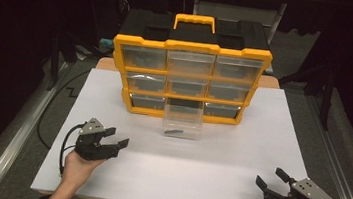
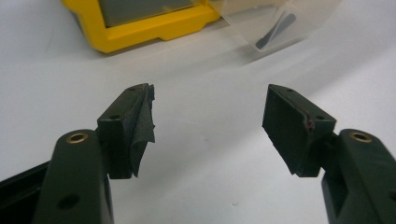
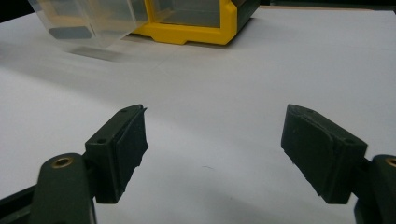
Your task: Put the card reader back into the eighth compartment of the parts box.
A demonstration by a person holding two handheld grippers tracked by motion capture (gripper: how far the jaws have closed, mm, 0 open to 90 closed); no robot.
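Nearest the person, at the front edge of the white worktop, both hands come in from below, each holding a gripper. Left gripper sits at the front left, its jaws released and spread wide, nothing between them; the left gripper view confirms bare worktop in the gap. The pad on one of its jaws looks frayed and partly peeled. Right gripper sits at the front right corner, jaws likewise released and empty, angled toward the middle of the worktop. A black cable trails from the left gripper toward the front edge.

Midway across, a clear drawer stands pulled out from the bottom middle slot of the cabinet, its front end out over the worktop. A small dark item lies inside the drawer, near its front; what it is cannot be told.

Farthest back, the yellow and black cabinet stands upright at the rear of the worktop, three rows of three clear drawers, a yellow handle on top. The other eight drawers are pushed in.
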